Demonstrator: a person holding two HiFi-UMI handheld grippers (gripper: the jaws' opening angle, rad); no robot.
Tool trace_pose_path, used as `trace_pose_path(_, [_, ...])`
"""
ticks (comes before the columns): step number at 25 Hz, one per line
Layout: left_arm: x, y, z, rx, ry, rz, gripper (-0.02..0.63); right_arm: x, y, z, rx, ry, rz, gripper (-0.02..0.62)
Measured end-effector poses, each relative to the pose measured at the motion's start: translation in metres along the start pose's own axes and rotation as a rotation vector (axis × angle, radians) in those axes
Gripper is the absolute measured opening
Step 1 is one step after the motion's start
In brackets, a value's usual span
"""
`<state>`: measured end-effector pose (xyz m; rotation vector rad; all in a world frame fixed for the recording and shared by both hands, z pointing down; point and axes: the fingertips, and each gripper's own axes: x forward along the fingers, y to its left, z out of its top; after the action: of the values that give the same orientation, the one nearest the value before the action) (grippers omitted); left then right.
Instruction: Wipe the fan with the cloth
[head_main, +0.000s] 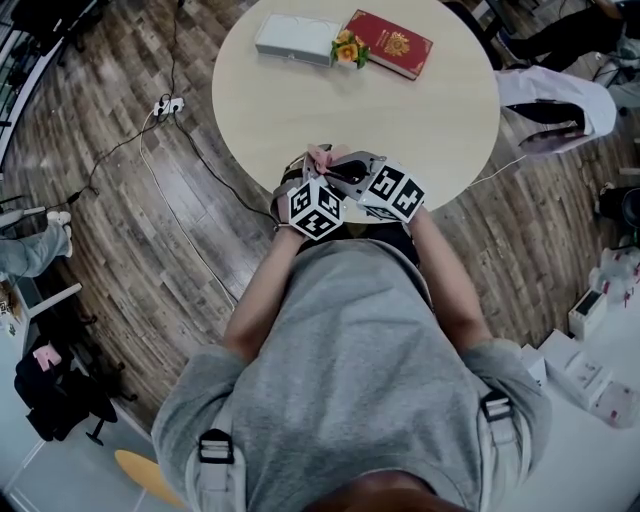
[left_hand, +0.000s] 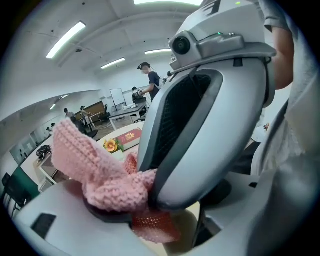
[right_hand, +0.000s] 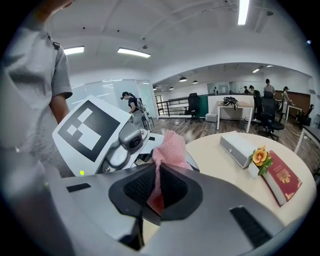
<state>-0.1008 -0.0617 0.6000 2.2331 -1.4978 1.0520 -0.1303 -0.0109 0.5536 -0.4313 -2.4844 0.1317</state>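
Though amid office desks (right_hand: 235, 107), cloth (right_hand: 170, 145) over round table (head_main: 400, 120)

Readable text: none in any view.
Red book (head_main: 390, 43): a gold emblem on the cover; any lettering is too small to read.
White box (head_main: 296, 38): plain lid, no print to be made out.
Left marker cube (head_main: 316, 209): black-and-white square patterns only, no letters or digits.
Right marker cube (head_main: 396, 192): square patterns of the same kind, no letters or digits.
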Motion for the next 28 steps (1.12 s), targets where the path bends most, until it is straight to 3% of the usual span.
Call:
trace_pose_path(6, [0.001, 0.002, 0.003, 0.021, -0.001, 0.016, 0.382, -0.011, 0.002, -0.009, 0.059, 0.002, 0.059, 0.029])
trace_pose_path(17, [0.0, 0.0, 0.005, 0.024, 0.002, 0.019, 0.382, -0.031, -0.012, -0.012, 0.035, -0.038, -0.037, 0.029])
trace_pose_path(28, [-0.003, -0.001, 0.01, 0.094, 0.029, 0.033, 0.382, -0.022, -0.011, 0.003, 0.009, -0.046, -0.039, 0.029])
